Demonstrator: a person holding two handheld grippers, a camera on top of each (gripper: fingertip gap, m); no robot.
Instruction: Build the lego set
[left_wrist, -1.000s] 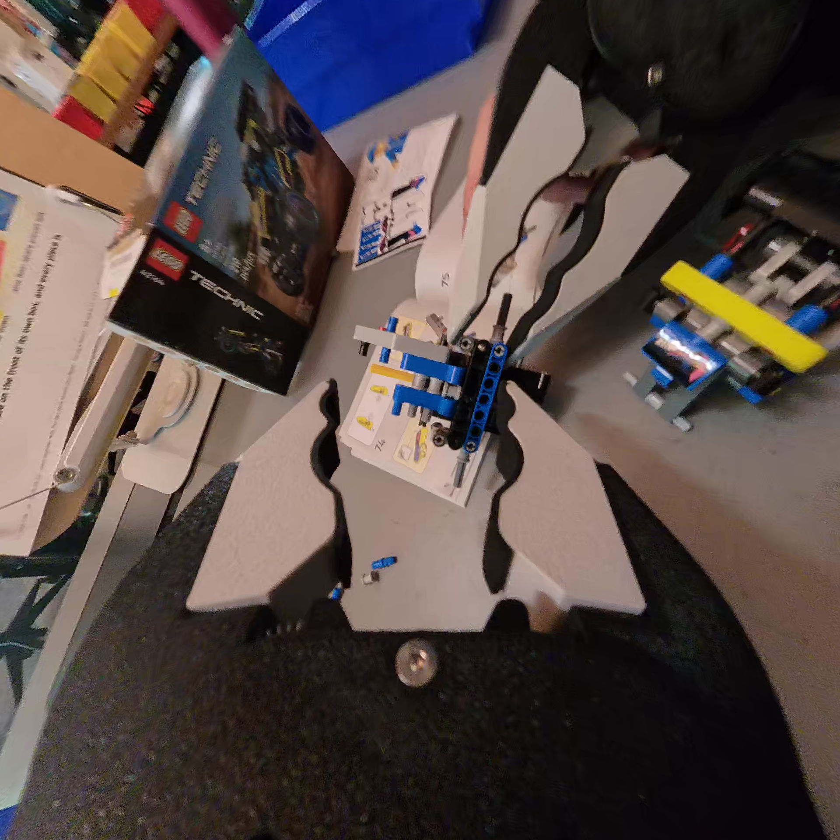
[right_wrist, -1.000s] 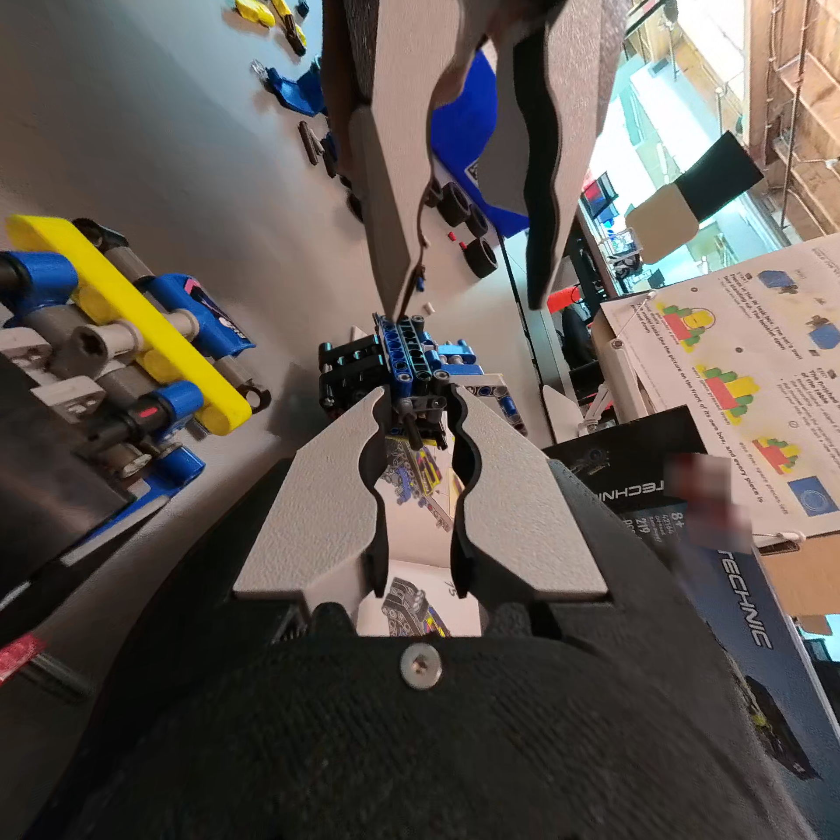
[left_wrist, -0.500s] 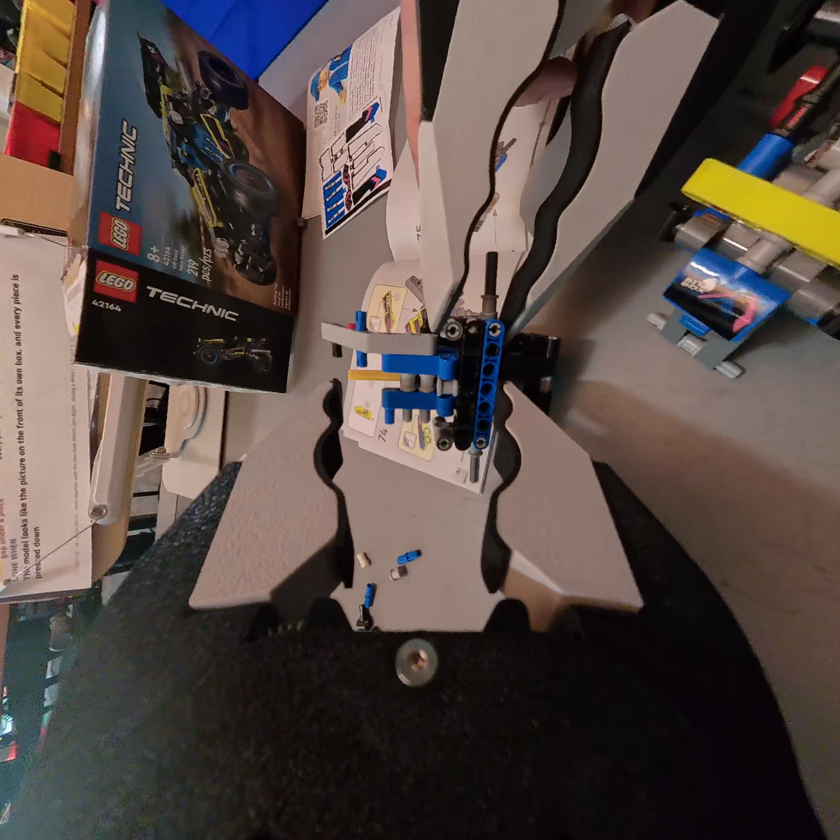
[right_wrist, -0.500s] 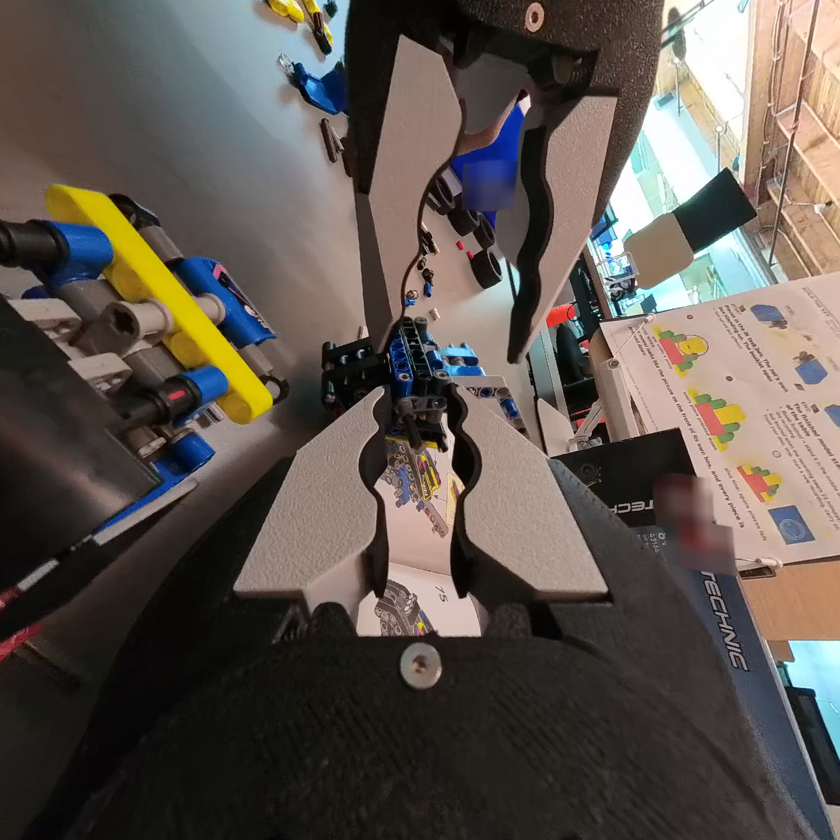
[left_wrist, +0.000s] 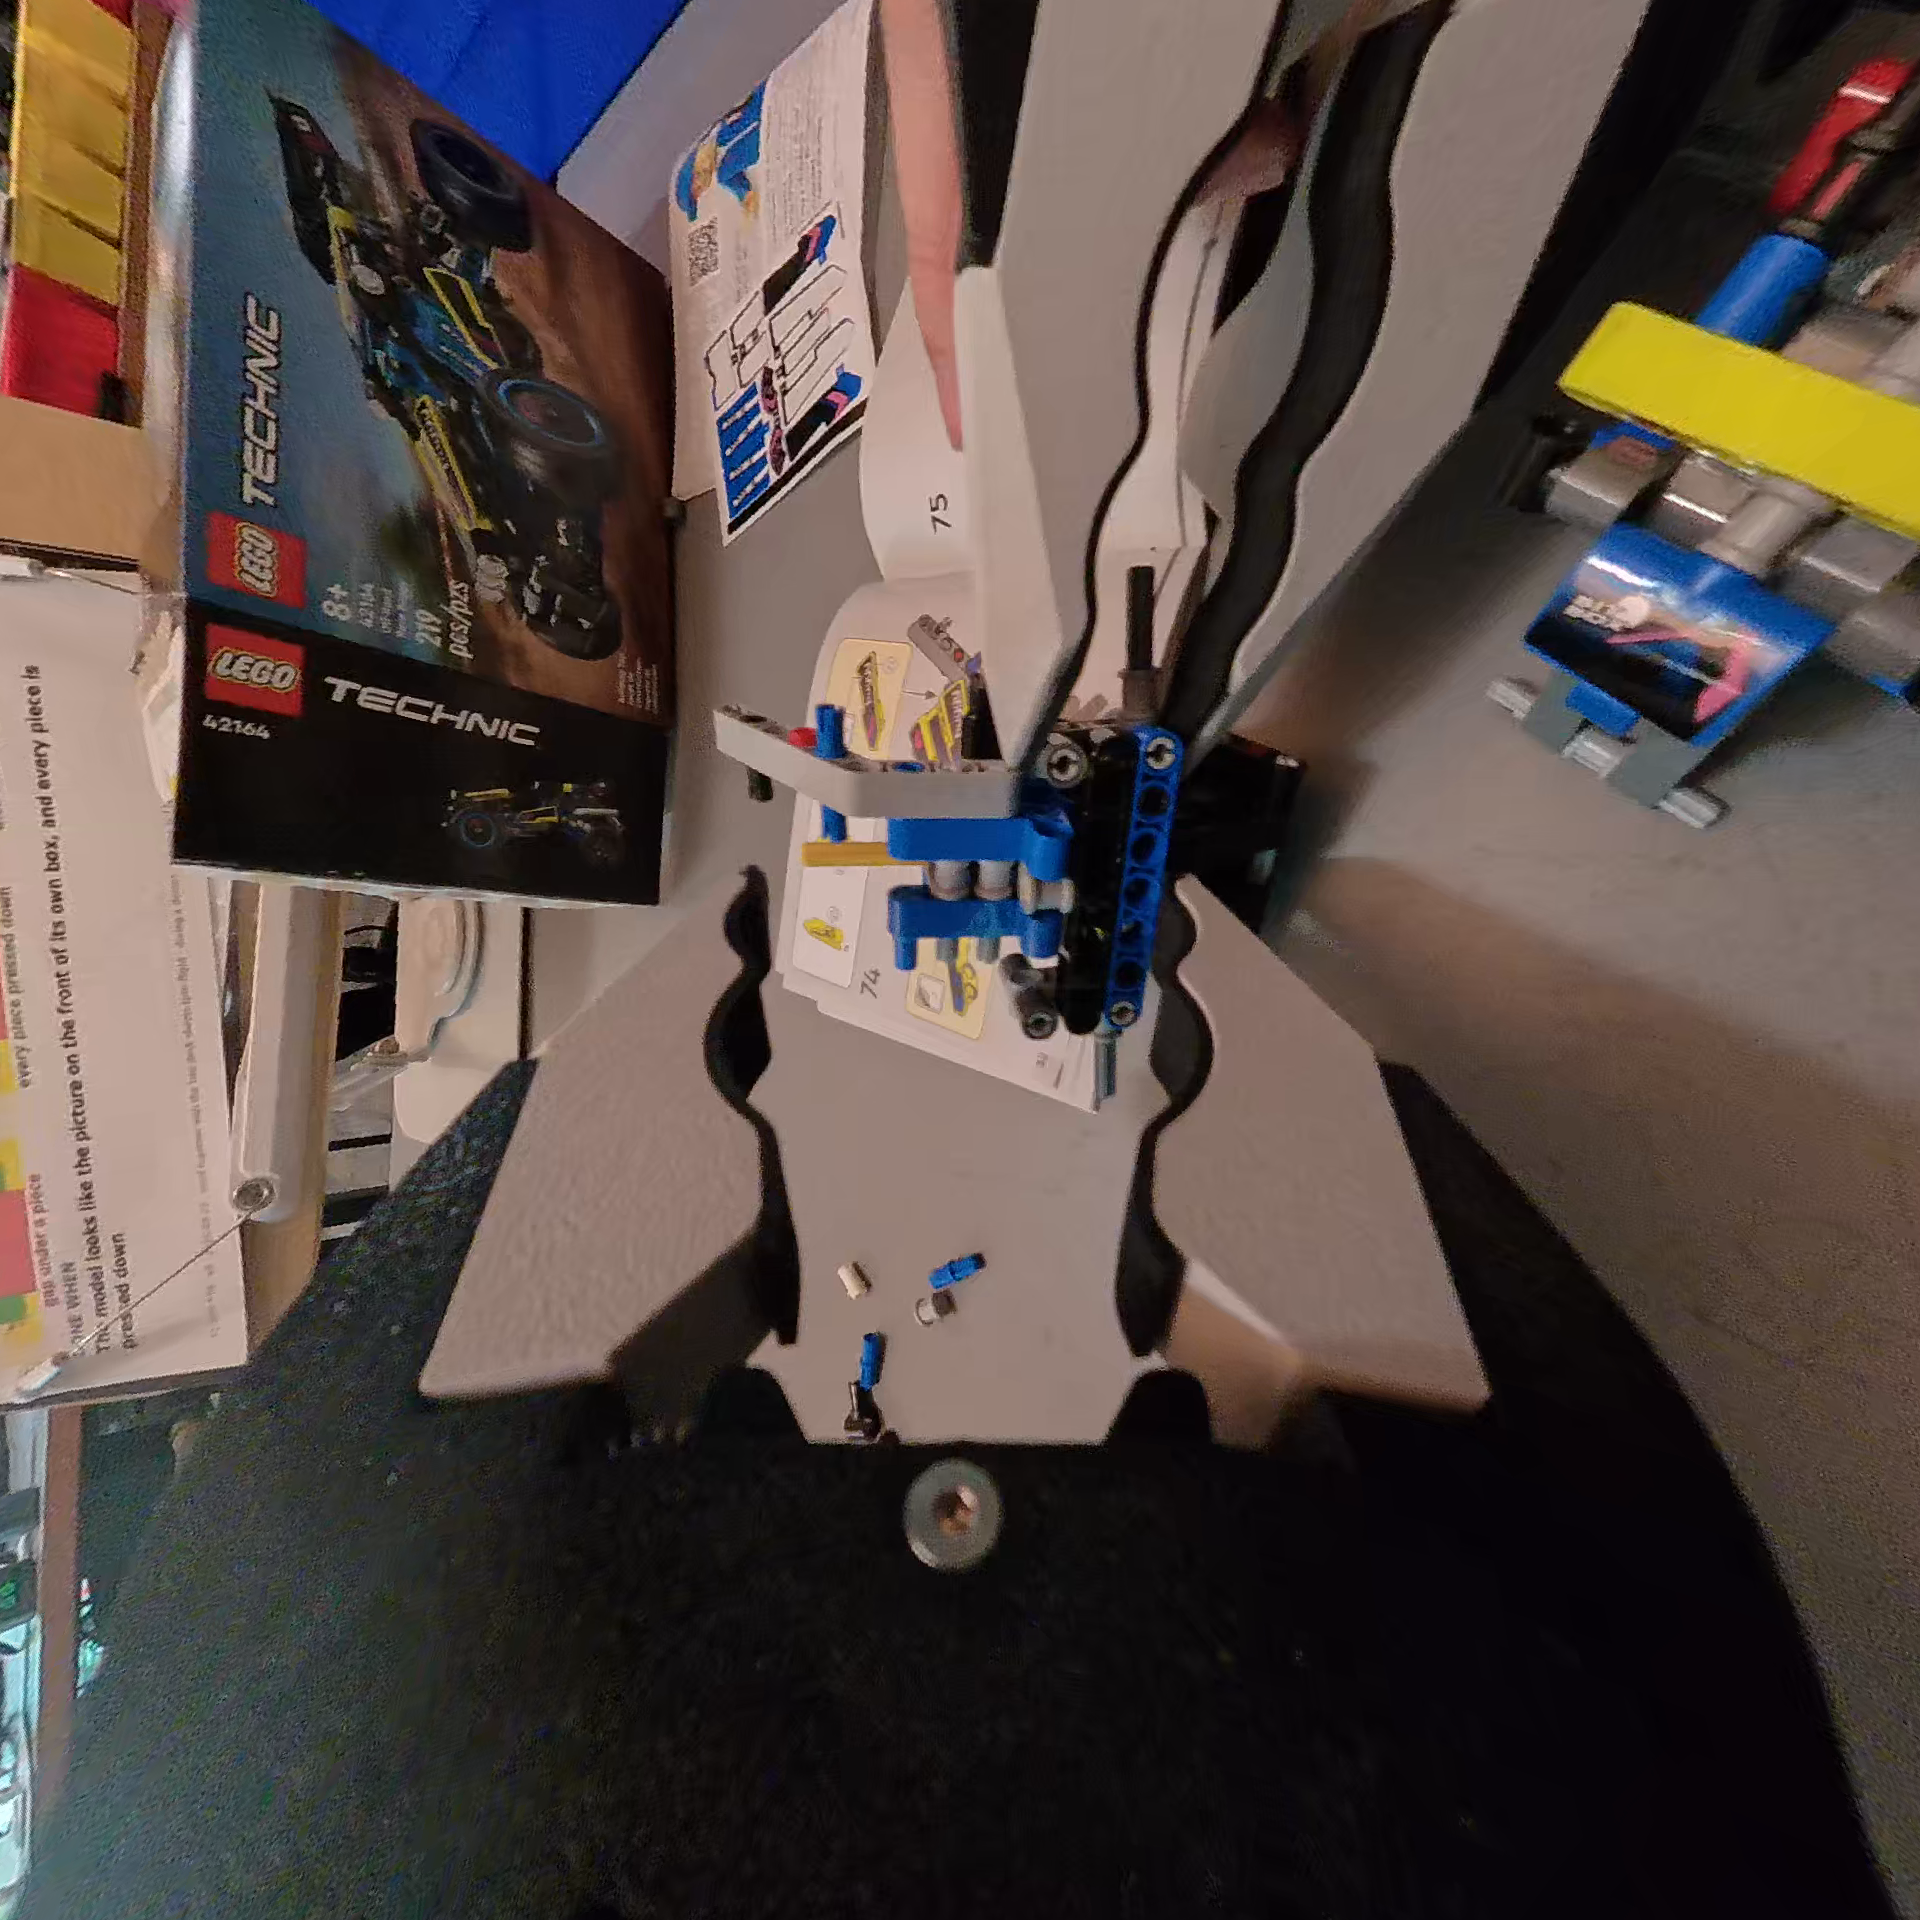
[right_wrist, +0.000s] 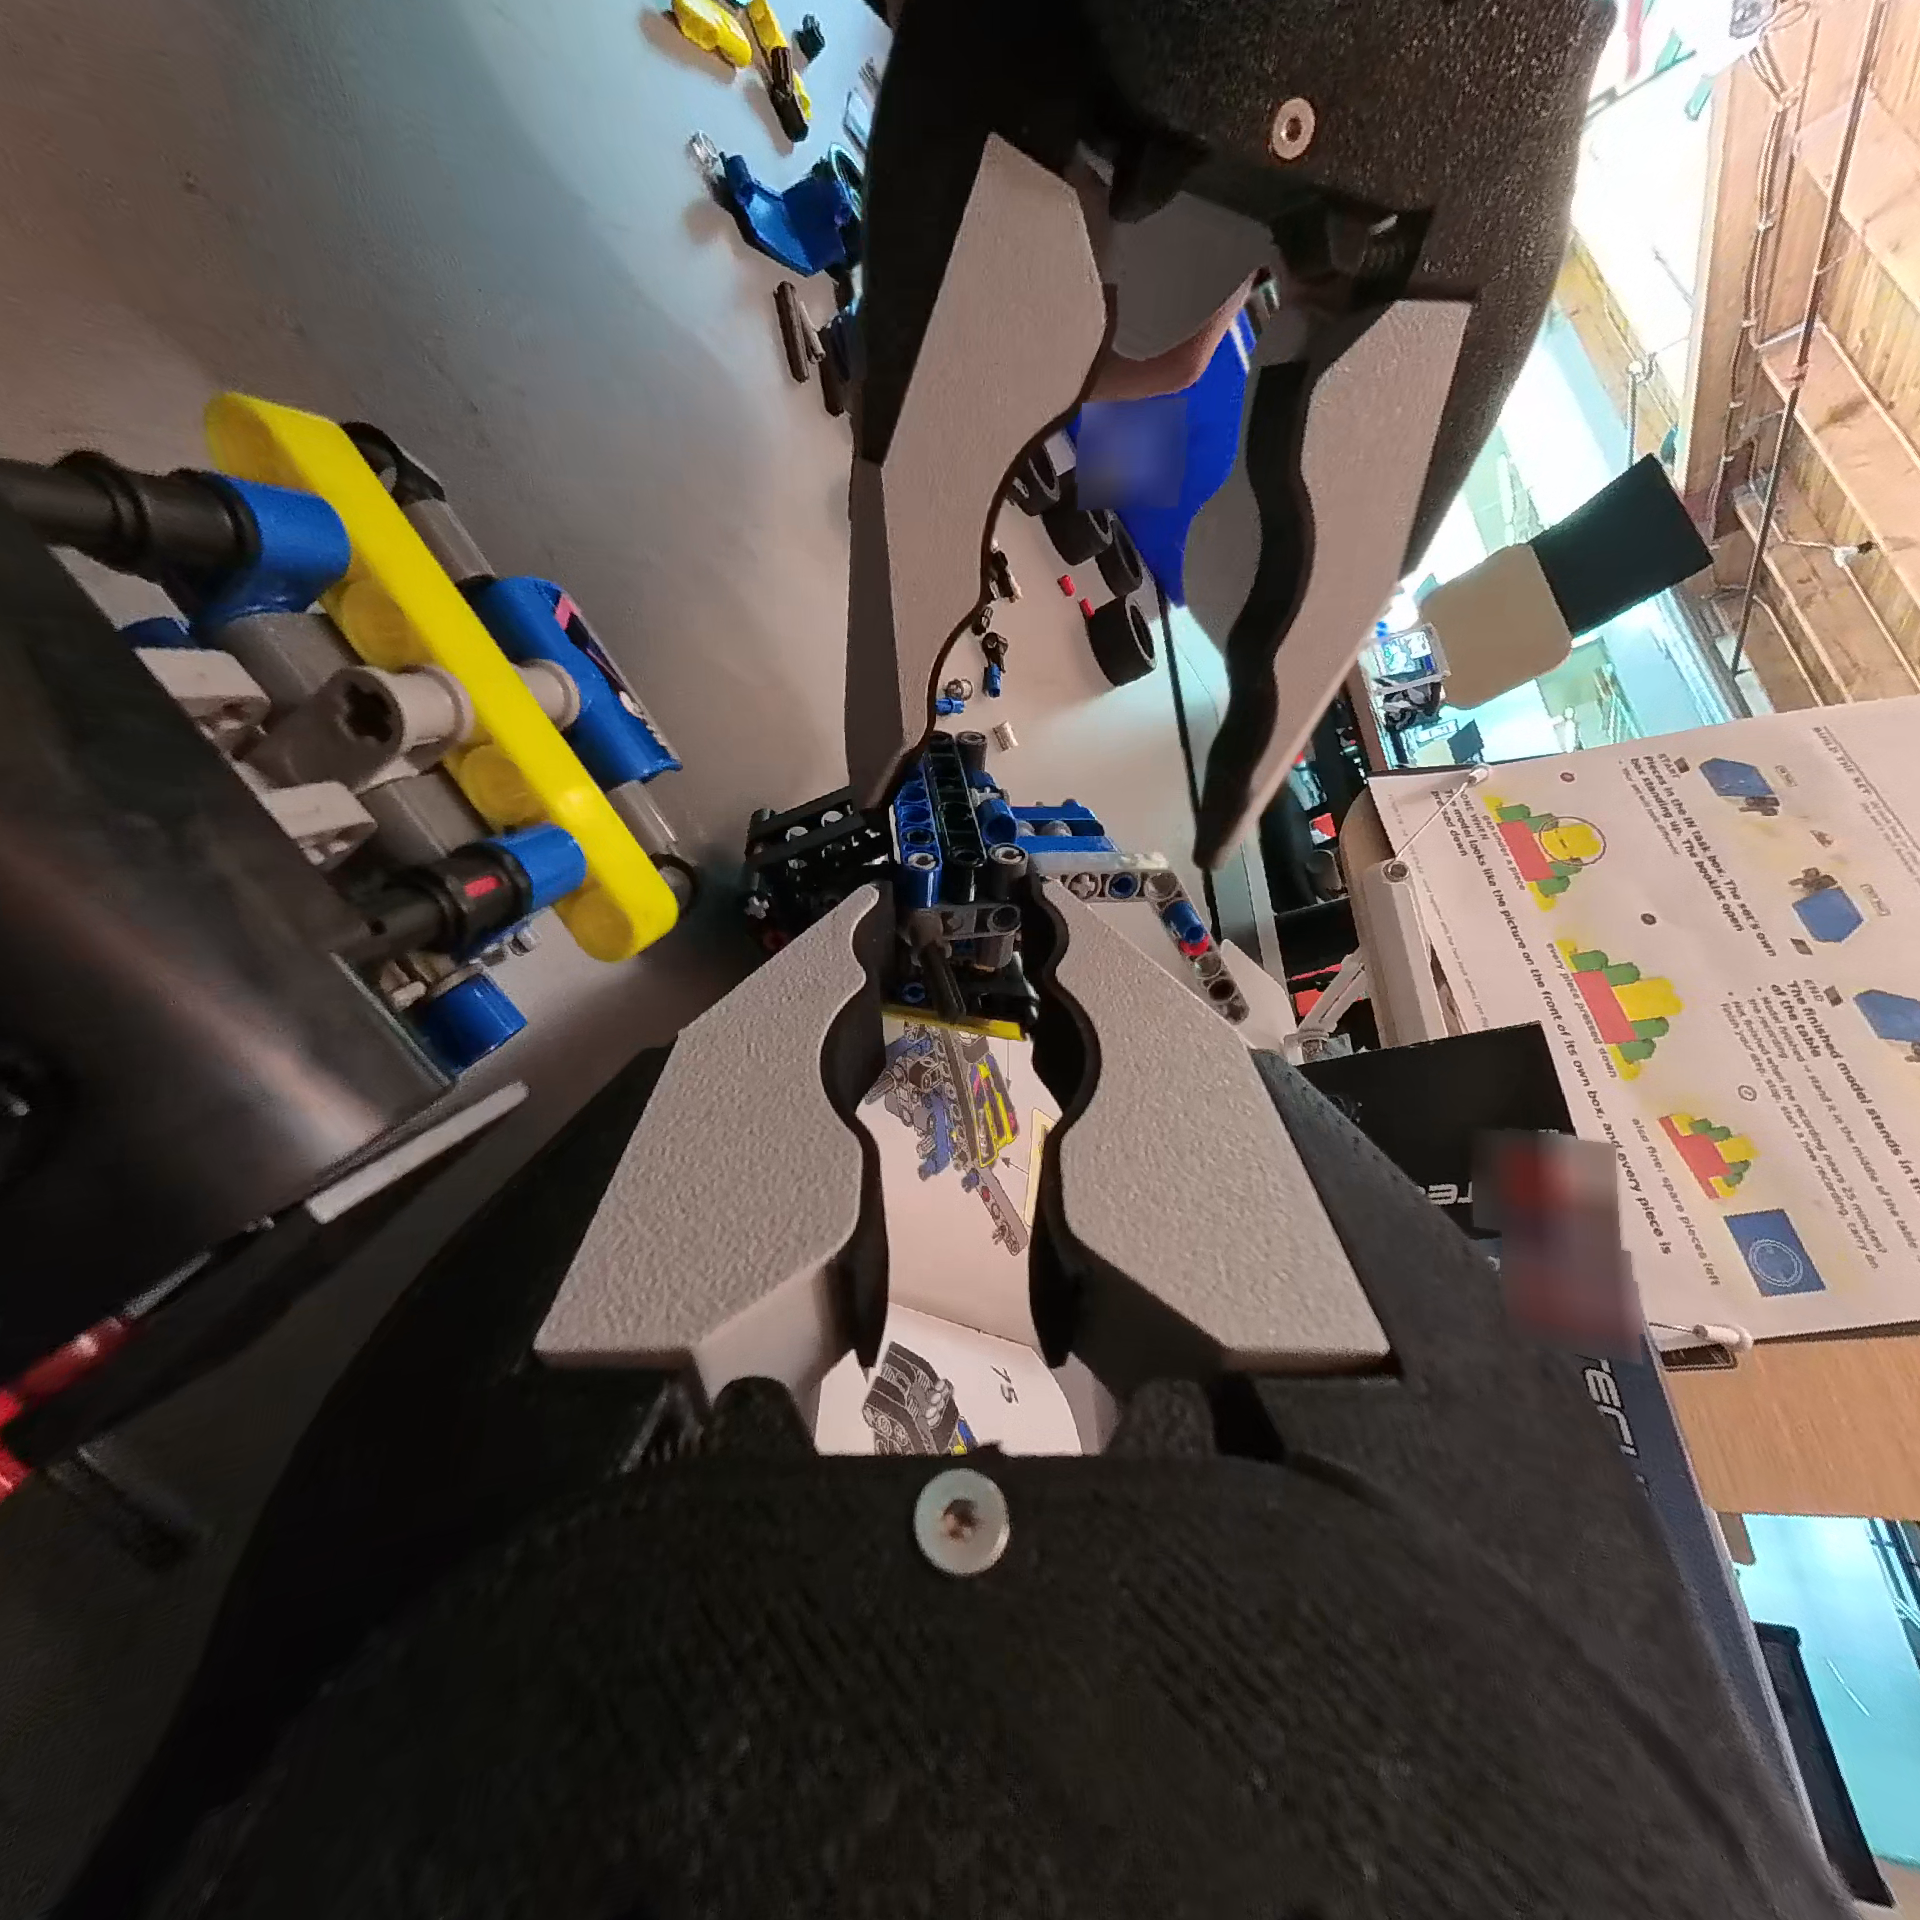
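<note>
While the grey counter (left_wrist: 1558, 1039) is carrying everything in sight, a dark cardboard toy box (left_wrist: 416, 520) printed with a buggy is lying at its left edge in the left wrist view, and a large yellow, blue and grey brick model (right_wrist: 436, 665) is sitting on the opposite side. An open white instruction booklet (left_wrist: 914, 499) is lying between them. Above its pages, the right hand-held gripper (right_wrist: 961, 940) is holding a small blue, black and grey brick assembly (left_wrist: 1039, 862), its jaws standing narrow with both pads pressing against the assembly's near end. The left hand-held gripper (left_wrist: 961, 977) is standing wide: one fingertip (left_wrist: 1195, 935) is sitting just beside the assembly's blue perforated beam, whether touching cannot be told, while the other fingertip is well apart from it. Between the left hand-held gripper's fingers, a few tiny loose pins (left_wrist: 914, 1299), blue, grey and off-white, are lying on the counter. Farther off in the right wrist view, small black rubber wheels (right_wrist: 1127, 634) are resting on the counter.
</note>
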